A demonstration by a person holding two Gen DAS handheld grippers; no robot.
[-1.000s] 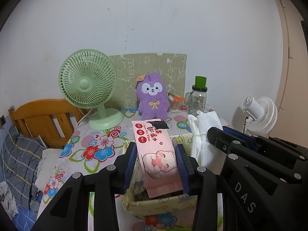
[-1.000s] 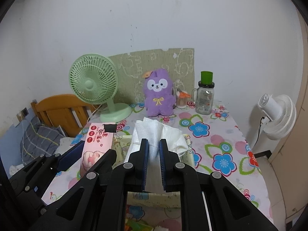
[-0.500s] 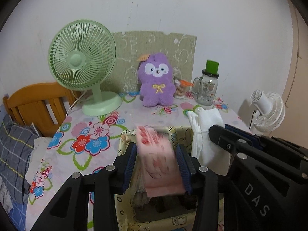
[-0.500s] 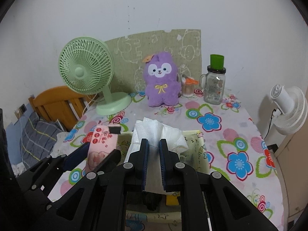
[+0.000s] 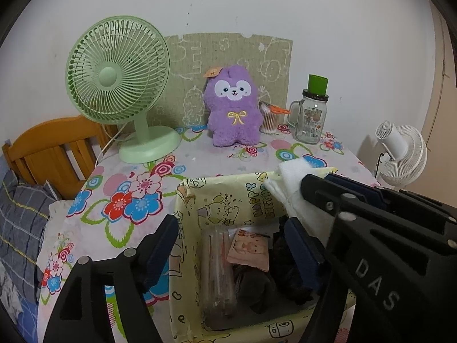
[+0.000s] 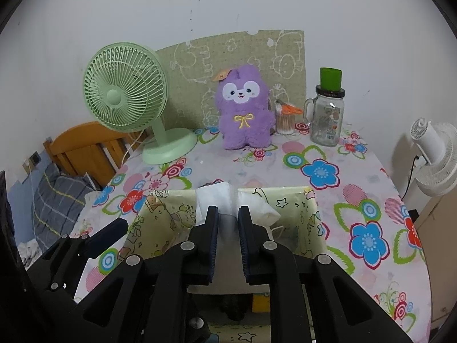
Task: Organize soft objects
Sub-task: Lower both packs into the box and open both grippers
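A yellow cartoon-print fabric box (image 5: 228, 197) stands on the flowered table. My left gripper (image 5: 232, 241) is open and empty over the box. A pink wet-wipe pack (image 5: 250, 253) lies inside it, beside a clear plastic pack (image 5: 217, 271) and dark cloth (image 5: 285, 271). My right gripper (image 6: 228, 214) is shut on a white folded cloth (image 6: 217, 197) and holds it over the box (image 6: 288, 208); the cloth also shows in the left wrist view (image 5: 291, 183). A purple plush toy (image 5: 232, 105) sits at the table's back.
A green desk fan (image 5: 120, 85) stands at the back left. A glass jar with a green lid (image 5: 312, 111) and a cotton swab cup (image 5: 270, 117) stand at the back right. A white fan (image 5: 400, 151) is off the table's right; a wooden headboard (image 5: 48, 148) is left.
My left gripper opened and let go of the pink wipe pack, which dropped into the box. Both grippers moved forward and lower over the box; the right one still holds the white cloth.
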